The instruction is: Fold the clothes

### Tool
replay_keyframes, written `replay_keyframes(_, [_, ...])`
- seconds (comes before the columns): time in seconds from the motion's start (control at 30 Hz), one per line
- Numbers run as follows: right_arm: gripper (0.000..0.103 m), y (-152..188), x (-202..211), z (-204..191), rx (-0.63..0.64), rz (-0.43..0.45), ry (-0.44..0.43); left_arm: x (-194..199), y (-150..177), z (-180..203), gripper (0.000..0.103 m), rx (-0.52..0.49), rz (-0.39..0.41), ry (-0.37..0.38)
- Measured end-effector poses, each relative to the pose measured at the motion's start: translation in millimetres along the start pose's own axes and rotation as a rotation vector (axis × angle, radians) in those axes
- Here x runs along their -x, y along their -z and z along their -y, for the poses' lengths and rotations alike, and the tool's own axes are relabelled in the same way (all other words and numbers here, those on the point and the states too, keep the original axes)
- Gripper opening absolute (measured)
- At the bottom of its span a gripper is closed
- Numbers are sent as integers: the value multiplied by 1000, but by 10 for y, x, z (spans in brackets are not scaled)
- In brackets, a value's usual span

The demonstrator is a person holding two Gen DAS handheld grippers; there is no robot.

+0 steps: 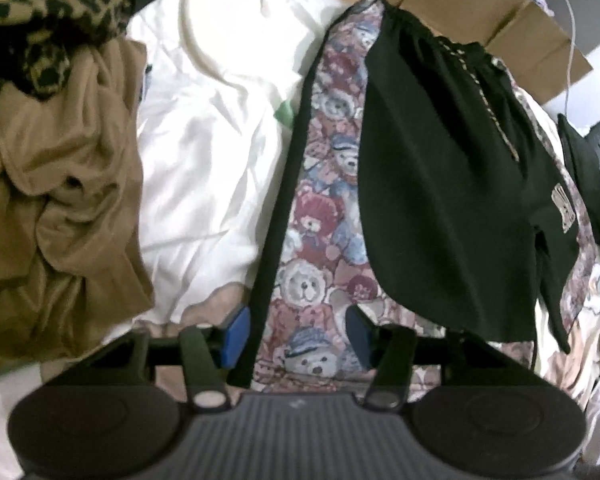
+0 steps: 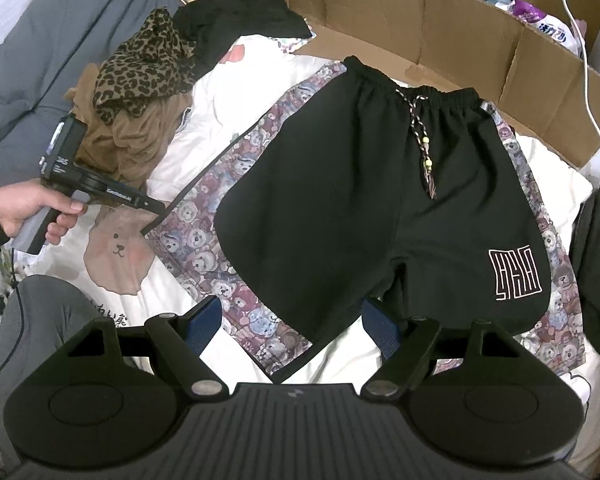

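Black shorts [image 2: 340,200] with a drawstring and a white logo lie spread flat on a teddy-bear print cloth [image 2: 204,216] with a black border. My right gripper [image 2: 292,324] is open just above the near hem of one shorts leg and holds nothing. In the left wrist view my left gripper [image 1: 296,332] is open low over the bear cloth [image 1: 316,240]. The cloth's black border runs between its blue pads [image 1: 236,332], and the shorts [image 1: 440,180] lie to the right. From the right wrist view, a hand holds the left gripper [image 2: 156,210] at the cloth's left corner.
A crumpled brown garment [image 1: 60,200] and a leopard-print one [image 2: 140,68] are piled at the left on the white bedding [image 2: 116,256]. An opened cardboard box [image 2: 460,20] lies behind, a white cable [image 2: 588,80] hangs at the right, and a dark garment [image 2: 596,272] sits at the right edge.
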State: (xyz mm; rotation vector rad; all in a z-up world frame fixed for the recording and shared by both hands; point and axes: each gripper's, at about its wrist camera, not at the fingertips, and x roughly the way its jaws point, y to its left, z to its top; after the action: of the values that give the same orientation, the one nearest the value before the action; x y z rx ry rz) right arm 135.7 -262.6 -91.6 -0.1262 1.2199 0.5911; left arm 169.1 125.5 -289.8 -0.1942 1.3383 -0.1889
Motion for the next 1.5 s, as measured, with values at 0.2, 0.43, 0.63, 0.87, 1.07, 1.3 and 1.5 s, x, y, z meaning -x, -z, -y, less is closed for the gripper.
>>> replay_keyframes(0.2, [82, 31, 19, 53, 0, 19, 26, -74, -3, -64, 51, 20, -13, 2])
replay_keyframes(0.43, [82, 60, -7, 158, -42, 3, 28, -87, -1, -141, 48, 37, -14, 2])
replay_keyframes(0.63, [82, 55, -30, 129, -30, -5, 35, -182, 12, -198, 45, 44, -71, -24])
replay_keyframes(0.87, [82, 42, -55, 85, -20, -11, 36, -332, 84, -280, 36, 30, -141, -50])
replay_keyframes(1.07, [82, 54, -125, 37, 3, -25, 38, -440, 151, -314, 24, 26, -156, -40])
replay_keyframes(1.3, [82, -52, -344, -73, 8, -1, 5, -233, 166, -465, 6, 96, -115, 35])
replay_keyframes(1.5, [82, -89, -633, -344, 51, 60, -39, 7, 151, -514, 6, 138, -54, 139])
